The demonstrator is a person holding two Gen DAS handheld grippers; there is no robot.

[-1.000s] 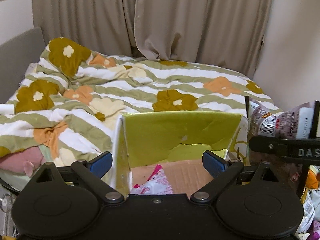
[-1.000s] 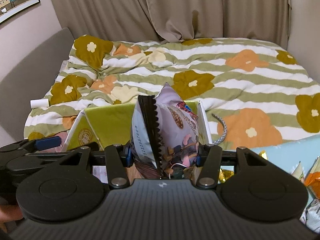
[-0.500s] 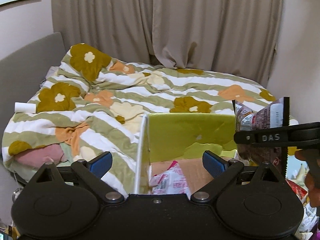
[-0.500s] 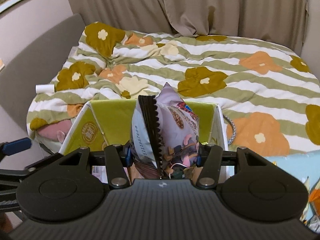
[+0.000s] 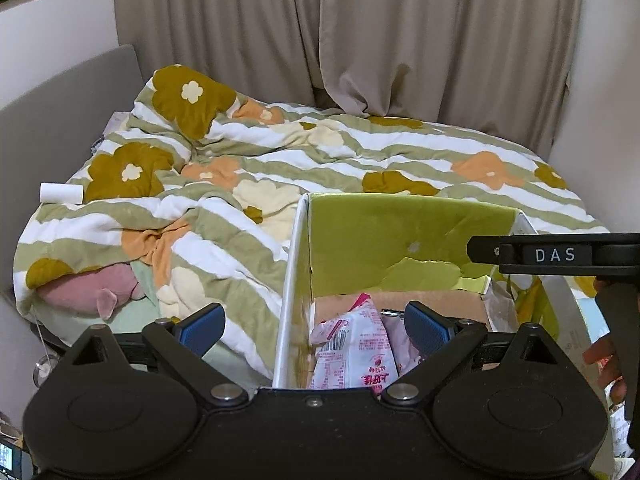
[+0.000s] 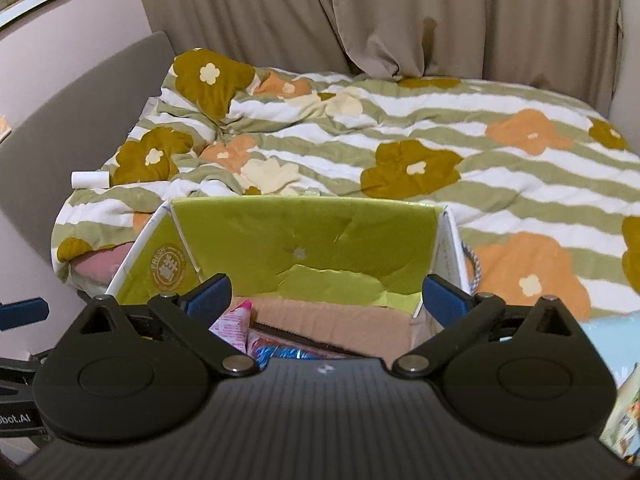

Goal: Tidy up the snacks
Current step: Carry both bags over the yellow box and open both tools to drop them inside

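Right gripper (image 6: pixel 326 294) jaws spread wide, nothing between them, hovering over the cardboard box (image 6: pixel 304 240) at frame centre. Left gripper (image 5: pixel 314 322) jaws also apart and empty, straddling the box's left wall. Box: lime-green inner flaps, brown floor, round "FRESH" logo on the left flap. Inside, lower centre of the left view, a pink-white snack bag (image 5: pixel 352 352) with barcode (red print); in the right view a blue-patterned packet (image 6: pixel 280 350) lies beside it. Floral striped duvet (image 6: pixel 400 140) behind, beige curtains (image 5: pixel 340 32) across the top.
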